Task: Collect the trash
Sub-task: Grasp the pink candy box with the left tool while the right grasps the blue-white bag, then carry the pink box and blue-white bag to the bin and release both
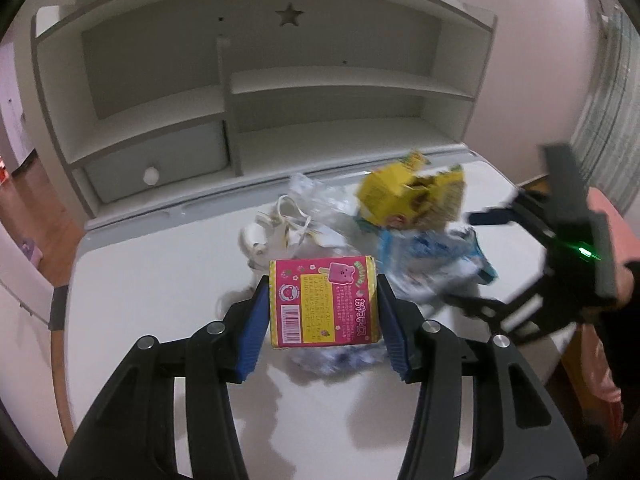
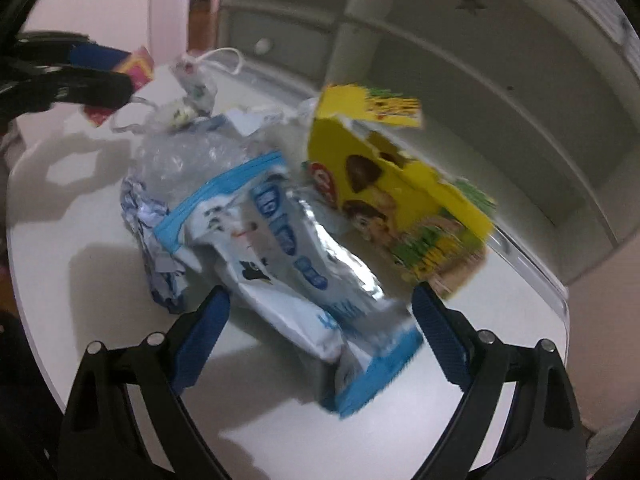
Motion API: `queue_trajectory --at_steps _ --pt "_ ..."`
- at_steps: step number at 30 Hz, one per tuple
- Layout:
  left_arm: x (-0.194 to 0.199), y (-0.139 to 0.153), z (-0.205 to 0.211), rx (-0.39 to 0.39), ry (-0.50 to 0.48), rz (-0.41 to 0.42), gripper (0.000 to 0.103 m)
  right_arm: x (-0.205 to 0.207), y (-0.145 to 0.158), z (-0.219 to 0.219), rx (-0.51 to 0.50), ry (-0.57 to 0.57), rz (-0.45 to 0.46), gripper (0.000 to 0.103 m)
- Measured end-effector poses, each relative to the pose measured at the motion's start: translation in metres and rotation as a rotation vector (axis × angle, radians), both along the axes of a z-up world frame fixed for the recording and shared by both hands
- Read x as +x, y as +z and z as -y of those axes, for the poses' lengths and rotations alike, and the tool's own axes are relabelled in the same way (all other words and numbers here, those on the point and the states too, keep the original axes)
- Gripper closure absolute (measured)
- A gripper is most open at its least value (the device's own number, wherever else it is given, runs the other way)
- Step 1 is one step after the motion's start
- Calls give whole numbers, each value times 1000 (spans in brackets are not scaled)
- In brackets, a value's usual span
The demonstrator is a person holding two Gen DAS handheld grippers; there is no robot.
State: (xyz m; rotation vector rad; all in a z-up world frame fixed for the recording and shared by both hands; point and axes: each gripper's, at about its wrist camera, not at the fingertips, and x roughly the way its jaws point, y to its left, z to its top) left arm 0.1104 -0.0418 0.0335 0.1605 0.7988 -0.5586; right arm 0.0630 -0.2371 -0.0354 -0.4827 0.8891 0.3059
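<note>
Pink cardboard fills the gap between the left gripper (image 1: 322, 312), whose 2 blue ribbed pads press the sides of a small pink box (image 1: 323, 302) and hold it clear of the white tabletop (image 1: 140, 280), tilted downward. The box is rectangular, printed with a barcode, yellow text panels and a pink bear-shaped ice lolly. Beyond the pink box lies the rest of the trash: a crumpled clear plastic bag (image 1: 312, 204) with white string handles, a torn yellow carton (image 1: 412, 196) farther back and to the right, and a blue-and-white foil pouch (image 1: 432, 264) just right of the box.

The right gripper (image 2: 320, 316) also points steeply down at the tabletop; its jaws stand apart on either side of the pouch (image 2: 280, 248), and blur hides whether the pads touch it. The pouch is creased, silvery inside, with a blue edge. The yellow carton (image 2: 400, 200) stands just right of the pouch, its flap ripped open
</note>
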Motion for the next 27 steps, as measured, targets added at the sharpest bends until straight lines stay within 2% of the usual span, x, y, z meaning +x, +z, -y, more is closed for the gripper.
queue_trajectory --at_steps 1,2,3,6,11,14,17,20,23,27 --pt "-4 -1 3 2 -6 -1 53 3 -2 0 1 6 -21 59" --pt "-8 -2 6 6 -14 -1 53 5 -2 0 -11 -4 -17 62" --pt "-10 -2 8 8 -18 1 53 5 0 1 2 -3 -21 69" --pt "-18 0 13 10 -27 14 53 -9 9 6 62 11 -11 75" --pt "-28 9 24 4 -38 39 53 -40 26 30 160 -35 13 76" --pt "-38 18 34 -18 -56 53 53 -62 40 55 238 -110 26 80" --pt "-49 25 54 -41 -89 64 53 -88 52 93 297 -248 47 80" --pt "-64 24 94 -58 -153 64 53 -119 57 126 310 -353 93 81" --pt "-85 14 148 -74 -247 42 53 -160 54 170 365 -493 107 81" --pt "-136 -7 235 -97 -421 11 53 -225 36 239 448 -733 107 81"
